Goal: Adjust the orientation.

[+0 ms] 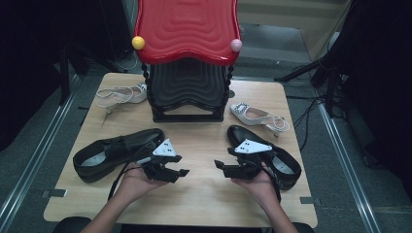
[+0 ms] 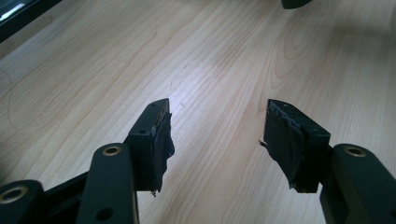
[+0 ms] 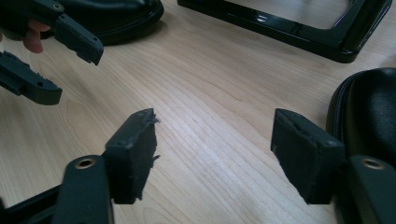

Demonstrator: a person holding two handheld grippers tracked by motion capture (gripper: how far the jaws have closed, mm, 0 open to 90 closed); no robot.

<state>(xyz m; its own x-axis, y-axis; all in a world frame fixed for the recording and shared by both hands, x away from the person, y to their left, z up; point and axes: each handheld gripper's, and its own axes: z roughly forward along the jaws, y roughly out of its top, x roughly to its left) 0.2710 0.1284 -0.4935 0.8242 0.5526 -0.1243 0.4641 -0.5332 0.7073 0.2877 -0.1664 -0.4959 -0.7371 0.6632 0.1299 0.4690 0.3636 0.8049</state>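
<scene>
Both grippers sit low over the near half of a wooden table point(image 1: 204, 194), each held in a hand and pointing at the other across bare wood. On the left gripper point(image 1: 178, 167) the jaws stand spread with nothing between them, and the right gripper point(image 1: 221, 167) is likewise spread and empty. One black shoe point(image 1: 104, 153) lies just beside the left gripper, a second black shoe point(image 1: 282, 162) under the right hand. Farther back, 2 white heeled sandals point(image 1: 119, 94) flank a black and red shoe rack point(image 1: 187, 48).
</scene>
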